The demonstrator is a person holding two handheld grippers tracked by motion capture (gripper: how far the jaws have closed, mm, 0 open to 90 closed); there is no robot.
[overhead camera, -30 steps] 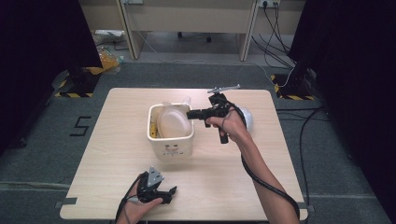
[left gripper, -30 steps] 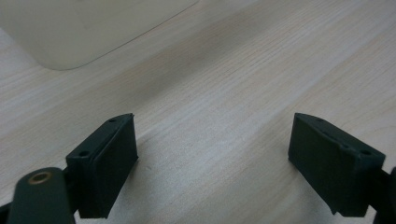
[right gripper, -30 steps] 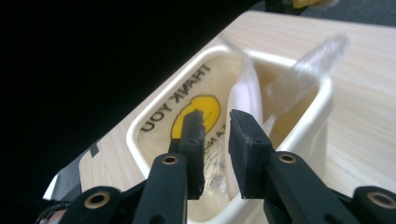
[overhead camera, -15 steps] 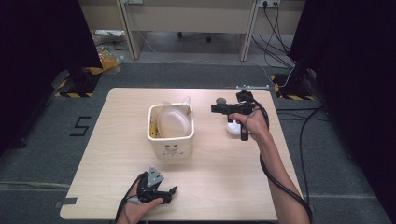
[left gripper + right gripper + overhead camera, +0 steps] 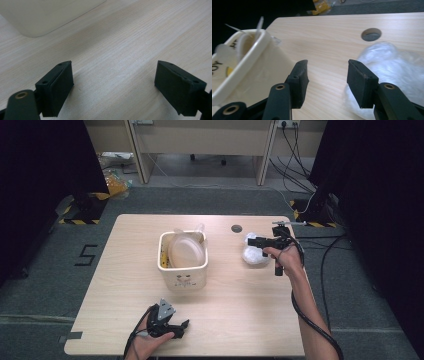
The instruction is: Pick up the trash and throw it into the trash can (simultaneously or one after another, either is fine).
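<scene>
A cream bin stands mid-table with a pale translucent plastic piece lying in it. To its right a crumpled white plastic bag lies on the wood. My right gripper hovers just over the bag's left edge, pointing towards the bin. In the right gripper view the right gripper is open, its jaws having just been opening, with bare table between them, the bag beside the right jaw and the bin at left. My left gripper rests open near the front edge; the left gripper holds nothing.
A round cable hole sits in the table behind the bag. The bin's wall shows just beyond the left jaws. Cables trail off the table's right side. Desks and floor clutter lie past the far edge.
My right gripper has moved from beside the bin rightward and a little lower, over to the white bag, and its jaws stand wider. The left gripper has not moved.
</scene>
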